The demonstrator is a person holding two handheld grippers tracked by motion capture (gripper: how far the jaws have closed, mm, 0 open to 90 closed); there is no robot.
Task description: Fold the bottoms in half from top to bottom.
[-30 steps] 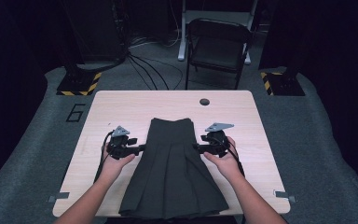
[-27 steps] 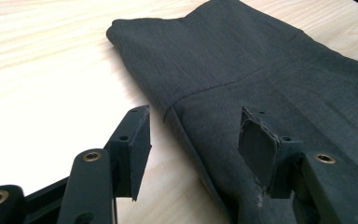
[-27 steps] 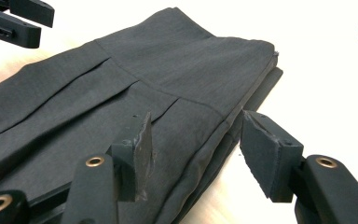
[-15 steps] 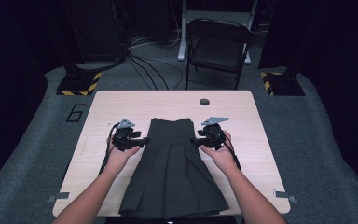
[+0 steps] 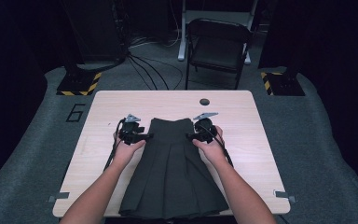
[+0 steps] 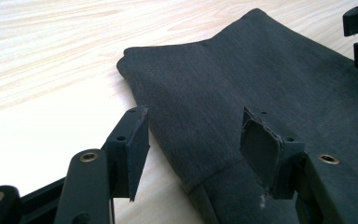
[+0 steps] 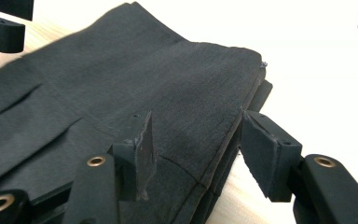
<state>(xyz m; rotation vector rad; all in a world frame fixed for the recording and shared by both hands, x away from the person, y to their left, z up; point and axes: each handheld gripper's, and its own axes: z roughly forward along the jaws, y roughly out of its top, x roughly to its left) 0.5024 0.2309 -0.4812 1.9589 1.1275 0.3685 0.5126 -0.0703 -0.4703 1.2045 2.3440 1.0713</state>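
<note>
Left gripper point(image 6: 193, 135) and right gripper point(image 7: 193, 140) – both jaws open, straddling opposite waistband edges of dark skirt point(image 5: 172, 172) – nothing gripped

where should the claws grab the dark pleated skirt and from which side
Grip the skirt at the two ends of its waistband, the narrow far end: left claw from the left edge, right claw from the right edge. It lies flat on the table, so only the side edges offer a lip; each claw is open and already straddles one, a jaw over cloth, a jaw over wood.
</note>
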